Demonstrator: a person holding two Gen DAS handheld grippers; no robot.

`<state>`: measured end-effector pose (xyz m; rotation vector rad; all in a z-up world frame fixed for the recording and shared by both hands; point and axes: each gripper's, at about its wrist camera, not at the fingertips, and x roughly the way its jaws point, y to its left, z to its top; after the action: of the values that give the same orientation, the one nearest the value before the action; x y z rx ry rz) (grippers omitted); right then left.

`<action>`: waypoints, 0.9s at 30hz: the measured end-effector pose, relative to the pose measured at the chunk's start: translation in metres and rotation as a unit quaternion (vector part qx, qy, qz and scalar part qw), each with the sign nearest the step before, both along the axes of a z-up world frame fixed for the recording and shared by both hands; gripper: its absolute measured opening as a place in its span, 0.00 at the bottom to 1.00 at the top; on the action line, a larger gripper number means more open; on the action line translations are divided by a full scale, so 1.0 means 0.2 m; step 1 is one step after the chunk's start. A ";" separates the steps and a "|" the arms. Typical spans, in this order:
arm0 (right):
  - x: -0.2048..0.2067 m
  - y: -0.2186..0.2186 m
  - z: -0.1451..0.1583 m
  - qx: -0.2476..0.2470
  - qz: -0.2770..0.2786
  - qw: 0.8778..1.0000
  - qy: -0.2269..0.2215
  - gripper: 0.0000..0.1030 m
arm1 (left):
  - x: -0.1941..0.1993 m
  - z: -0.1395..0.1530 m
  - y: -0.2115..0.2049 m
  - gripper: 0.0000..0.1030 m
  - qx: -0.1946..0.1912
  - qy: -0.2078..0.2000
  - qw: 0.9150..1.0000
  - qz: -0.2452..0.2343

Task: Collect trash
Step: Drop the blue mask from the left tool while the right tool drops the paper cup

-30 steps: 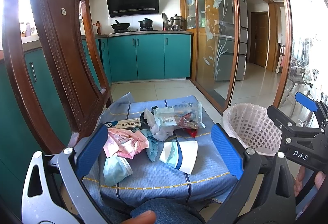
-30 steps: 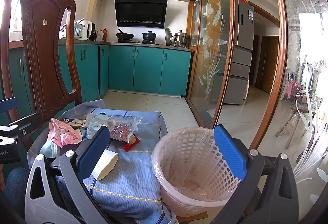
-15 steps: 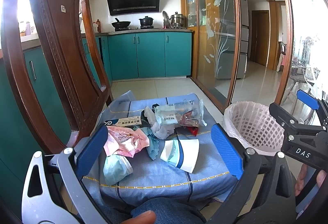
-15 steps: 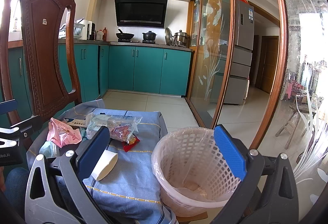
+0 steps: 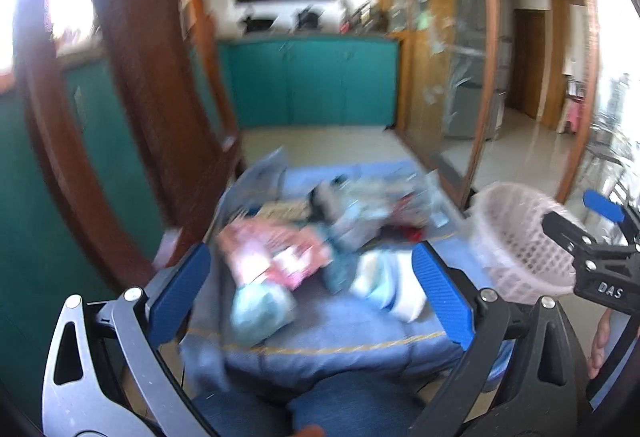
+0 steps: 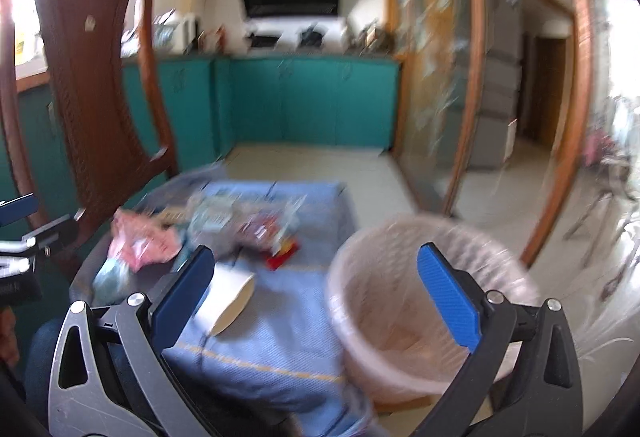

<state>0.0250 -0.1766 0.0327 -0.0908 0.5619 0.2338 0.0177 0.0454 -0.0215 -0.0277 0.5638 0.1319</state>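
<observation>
Both views are motion-blurred. Trash lies on a blue cushion [image 5: 340, 333]: a pink wrapper [image 5: 268, 249], a pale blue crumpled piece [image 5: 260, 305], a white paper cup [image 5: 396, 289] on its side, a clear plastic bag [image 5: 384, 197] and a red scrap [image 5: 412, 233]. My left gripper [image 5: 310, 297] is open and empty just before the pile. A white mesh basket [image 6: 424, 301] lined with a clear bag stands right of the cushion. My right gripper [image 6: 320, 297] is open and empty, near the basket's left rim. The cup [image 6: 232, 301] and pink wrapper [image 6: 144, 245] show there too.
A carved wooden chair back [image 5: 132, 97] rises at the left behind the cushion. A glass sliding door with a wooden frame [image 6: 472, 97] stands to the right. Teal kitchen cabinets [image 5: 312, 81] and tiled floor [image 6: 320, 165] lie beyond. The person's knee [image 5: 320, 409] is below.
Both grippers have started moving and the views have blurred. The trash pile now sits closer to the left gripper's fingers. Both grippers stay open and empty.
</observation>
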 end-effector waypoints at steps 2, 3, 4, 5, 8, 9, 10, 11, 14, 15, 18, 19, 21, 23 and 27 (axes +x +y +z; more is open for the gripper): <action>0.06 0.08 -0.08 -0.007 0.019 0.999 0.025 0.97 | 0.01 -0.06 0.11 0.89 -0.011 0.023 0.999 0.020; 0.08 0.12 -0.11 -0.007 0.031 0.999 0.034 0.95 | 0.02 -0.09 0.15 0.82 -0.012 0.034 0.999 0.027; 0.11 0.17 -0.15 -0.004 0.047 0.998 0.050 0.93 | 0.02 -0.11 0.18 0.76 -0.013 0.042 0.999 0.032; 0.13 0.21 -0.18 0.001 0.059 0.996 0.062 0.89 | 0.03 -0.13 0.21 0.75 -0.014 0.051 0.998 0.037; 0.26 0.34 -0.29 0.012 0.083 0.991 0.108 0.89 | 0.07 -0.19 0.26 0.74 -0.031 0.074 0.996 0.038; 0.30 0.37 -0.34 0.011 0.087 0.988 0.126 0.89 | 0.09 -0.21 0.27 0.76 -0.036 0.082 0.995 0.037; 0.34 0.41 -0.38 0.006 0.087 0.986 0.139 0.89 | 0.10 -0.23 0.28 0.83 -0.035 0.087 0.995 0.037; 0.35 0.43 -0.40 0.000 0.085 0.986 0.144 0.89 | 0.12 -0.25 0.28 0.84 -0.032 0.096 0.994 0.036; 0.39 0.50 -0.50 -0.021 0.084 0.982 0.167 0.93 | 0.18 -0.31 0.25 0.89 -0.021 0.120 0.992 0.028; 0.40 0.51 -0.53 -0.023 0.087 0.980 0.175 0.93 | 0.19 -0.32 0.25 0.89 -0.019 0.127 0.991 0.027; 0.42 0.53 -0.58 -0.027 0.090 0.978 0.184 0.93 | 0.26 -0.39 0.25 0.89 -0.035 0.154 0.987 0.026; 0.43 0.54 -0.59 -0.025 0.092 0.978 0.184 0.93 | 0.27 -0.41 0.25 0.86 -0.041 0.163 0.985 0.025; 0.44 0.54 -0.60 -0.015 0.100 0.977 0.185 0.89 | 0.31 -0.46 0.26 0.64 -0.051 0.180 0.982 0.026; 0.43 0.53 -0.60 0.002 0.117 0.975 0.187 0.77 | 0.33 -0.50 0.27 0.51 -0.061 0.197 0.978 0.026; 0.40 0.47 -0.54 0.023 0.129 0.976 0.175 0.52 | 0.35 -0.55 0.27 0.21 -0.062 0.206 0.976 0.018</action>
<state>0.1053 -0.0833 -0.0748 -0.0774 0.8964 0.5229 0.0867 0.0987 -0.1317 -0.1339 0.9862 0.1387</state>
